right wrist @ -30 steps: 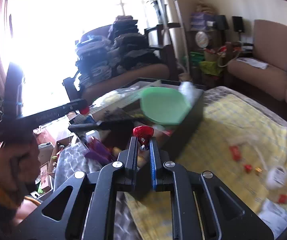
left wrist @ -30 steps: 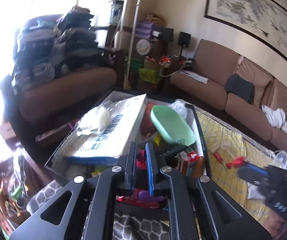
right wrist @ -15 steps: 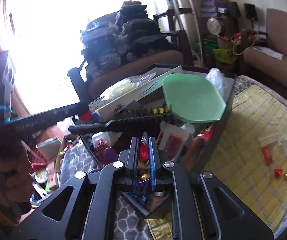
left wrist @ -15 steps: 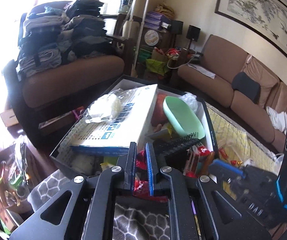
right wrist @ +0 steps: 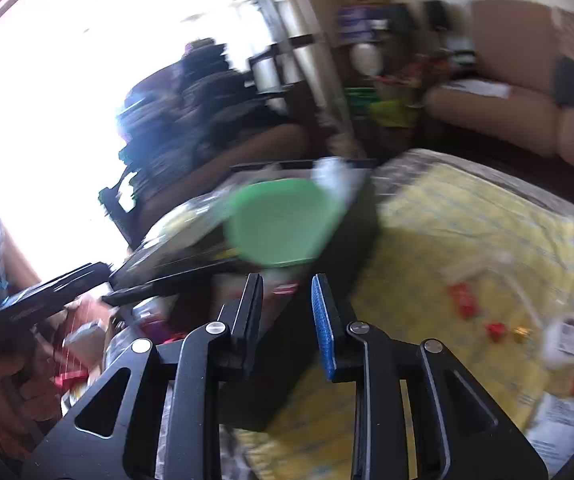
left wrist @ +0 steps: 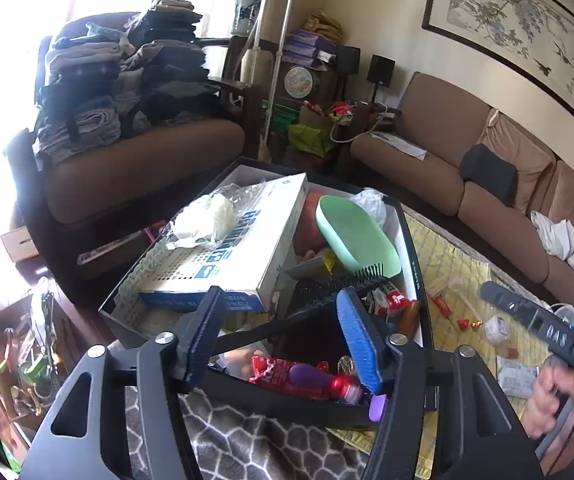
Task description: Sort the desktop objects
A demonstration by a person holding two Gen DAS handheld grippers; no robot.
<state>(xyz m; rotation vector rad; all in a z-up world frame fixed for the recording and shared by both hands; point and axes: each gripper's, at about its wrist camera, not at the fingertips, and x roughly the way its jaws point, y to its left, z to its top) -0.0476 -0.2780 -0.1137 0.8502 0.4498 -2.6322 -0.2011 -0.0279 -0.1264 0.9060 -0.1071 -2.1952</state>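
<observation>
Showing red sachet (left wrist: 283, 376) sharply; right view seemingly blurs

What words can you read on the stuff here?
"DAS": white letters on the right gripper, seen in the left wrist view.
White box in the black bin: blue printing, not readable.
Red wrapper: white letters, too distorted to read.
White tub on the yellow cloth: label too blurred.
Left gripper: no text.
</observation>
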